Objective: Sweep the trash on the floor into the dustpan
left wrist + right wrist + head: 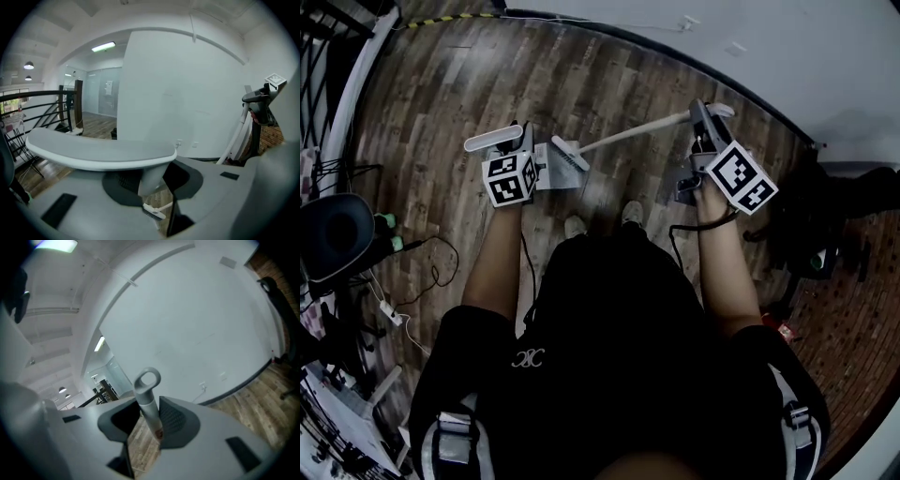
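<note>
In the head view my left gripper (517,142) is shut on the white dustpan handle (487,142). The grey dustpan (560,172) hangs just right of it, above the wooden floor (441,103). The left gripper view shows the handle's wide top bar (101,151) across my left gripper (152,182), its stem clamped between the jaws. My right gripper (703,131) is shut on the broom stick (633,133). The broom head (569,153) lies against the dustpan's far edge. In the right gripper view the stick's looped end (147,380) rises from my right gripper (151,420). No trash is visible.
A white wall (750,47) curves round the far side. A black office chair (336,234) and cables (431,272) stand at the left, with another dark chair (830,234) at the right. The person's shoes (602,219) are just behind the dustpan. A stair railing (42,105) shows far left.
</note>
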